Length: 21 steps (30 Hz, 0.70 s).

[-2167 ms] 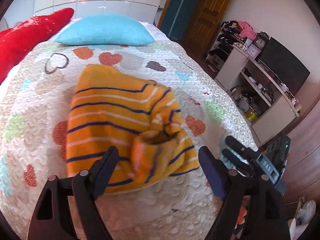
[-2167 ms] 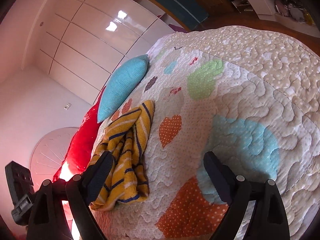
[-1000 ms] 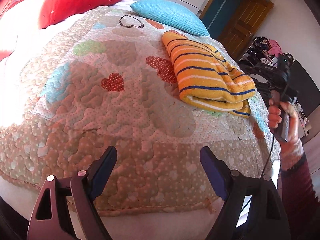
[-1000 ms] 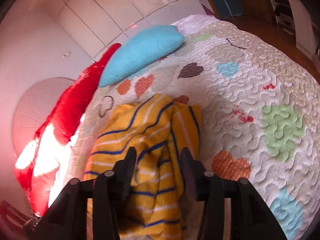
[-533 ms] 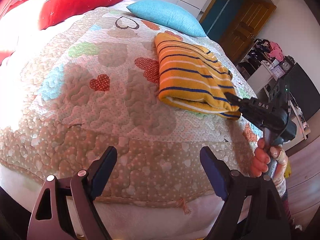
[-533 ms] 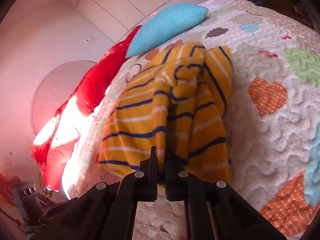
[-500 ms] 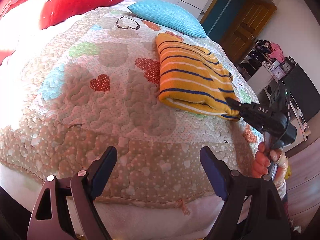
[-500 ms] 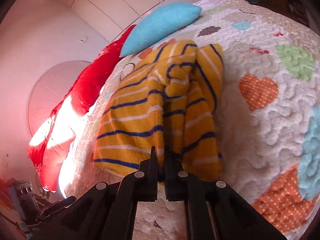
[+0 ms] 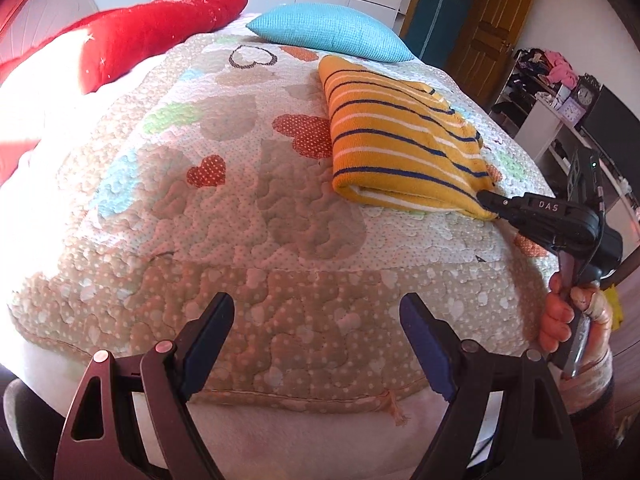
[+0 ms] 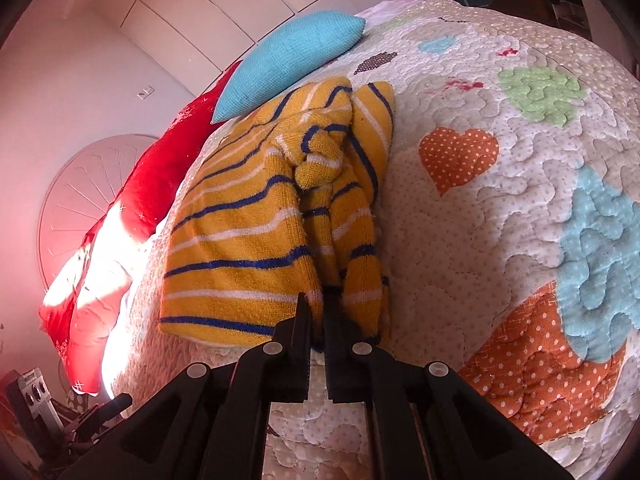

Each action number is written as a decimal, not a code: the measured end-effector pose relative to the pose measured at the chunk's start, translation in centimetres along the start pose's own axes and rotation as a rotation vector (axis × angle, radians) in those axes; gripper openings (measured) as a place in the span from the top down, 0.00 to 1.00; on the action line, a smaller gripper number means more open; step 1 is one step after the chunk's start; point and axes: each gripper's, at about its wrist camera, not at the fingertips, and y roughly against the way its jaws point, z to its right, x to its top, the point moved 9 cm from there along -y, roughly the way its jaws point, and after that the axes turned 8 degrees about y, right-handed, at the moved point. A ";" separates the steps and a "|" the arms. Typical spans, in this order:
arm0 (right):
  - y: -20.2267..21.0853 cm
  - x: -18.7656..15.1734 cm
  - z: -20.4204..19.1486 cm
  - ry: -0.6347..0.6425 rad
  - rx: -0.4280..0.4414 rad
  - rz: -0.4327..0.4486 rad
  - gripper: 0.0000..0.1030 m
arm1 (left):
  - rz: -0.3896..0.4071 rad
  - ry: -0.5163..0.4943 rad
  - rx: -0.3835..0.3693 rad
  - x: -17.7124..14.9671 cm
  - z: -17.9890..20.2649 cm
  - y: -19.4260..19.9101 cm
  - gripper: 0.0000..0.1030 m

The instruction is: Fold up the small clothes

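Observation:
A yellow knitted garment with blue and white stripes [image 9: 396, 140] lies folded on the heart-patterned quilt [image 9: 248, 208], right of the middle. In the right wrist view the garment [image 10: 256, 240] fills the centre, bunched along its right side. My right gripper [image 10: 318, 316] is shut on the garment's near edge; it also shows in the left wrist view [image 9: 490, 202] at the garment's near right corner. My left gripper [image 9: 316, 344] is open and empty, hanging over the bed's near edge, well away from the garment.
A turquoise pillow [image 9: 328, 32] and a red pillow [image 9: 160, 36] lie at the head of the bed. White wardrobe doors stand behind them. A wooden door [image 9: 484, 40] and cluttered shelves [image 9: 560, 92] are to the right. The quilt's hem [image 9: 280, 394] runs just before my left gripper.
My right gripper has stayed shut on the garment's edge and drawn it slightly toward the foot of the bed. My left gripper has stayed open, with its view shifted a little.

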 end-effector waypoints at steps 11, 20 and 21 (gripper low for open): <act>5.4 2.8 -2.8 0.105 -0.178 0.260 0.90 | -0.025 0.005 0.077 -1.0 -3.0 -2.5 0.19; -0.9 0.8 -8.0 0.293 -0.174 0.127 0.63 | -0.014 -0.039 0.156 -1.4 -2.8 -3.5 0.06; -1.3 0.5 -7.4 0.285 -0.198 0.111 0.63 | -0.014 -0.038 0.159 -1.5 -2.7 -3.6 0.06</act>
